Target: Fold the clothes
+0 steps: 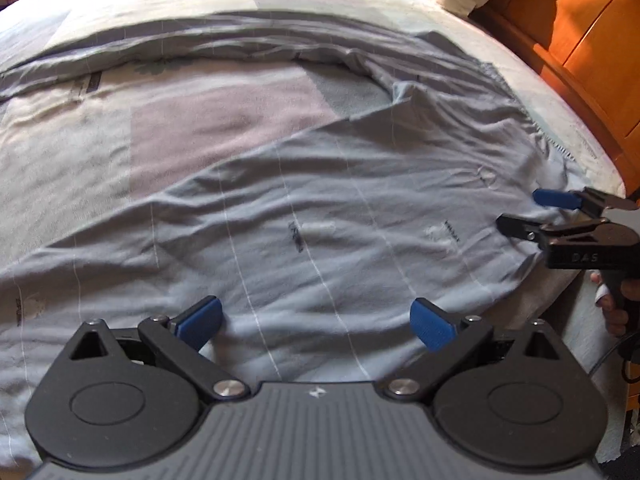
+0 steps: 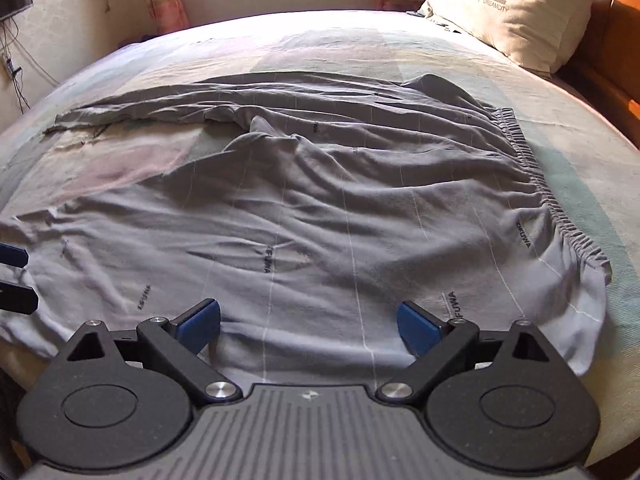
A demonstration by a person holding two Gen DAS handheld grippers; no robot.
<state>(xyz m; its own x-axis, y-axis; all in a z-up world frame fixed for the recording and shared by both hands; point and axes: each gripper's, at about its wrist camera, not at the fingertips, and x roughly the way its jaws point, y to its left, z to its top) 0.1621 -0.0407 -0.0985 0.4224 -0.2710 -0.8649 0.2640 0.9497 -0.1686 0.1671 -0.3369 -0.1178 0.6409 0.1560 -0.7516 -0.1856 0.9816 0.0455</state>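
Wrinkled grey pinstriped trousers (image 2: 320, 208), spread flat

Grey trousers (image 2: 320, 200) with thin white lines and small dark lettering lie spread flat and wrinkled on the bed, gathered elastic waistband (image 2: 552, 196) at 3 o'clock, the far leg (image 2: 152, 114) stretching toward 10 o'clock.

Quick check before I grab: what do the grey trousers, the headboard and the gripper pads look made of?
Grey trousers: soft, thin knit, probably cotton jersey; matte, limp creases, a gathered elastic waistband. Headboard: wood or wood veneer, orange-brown with a glossy sheen in the sunlight. Left gripper pads: blue, finely ribbed, likely rubber or printed plastic; cannot tell which.
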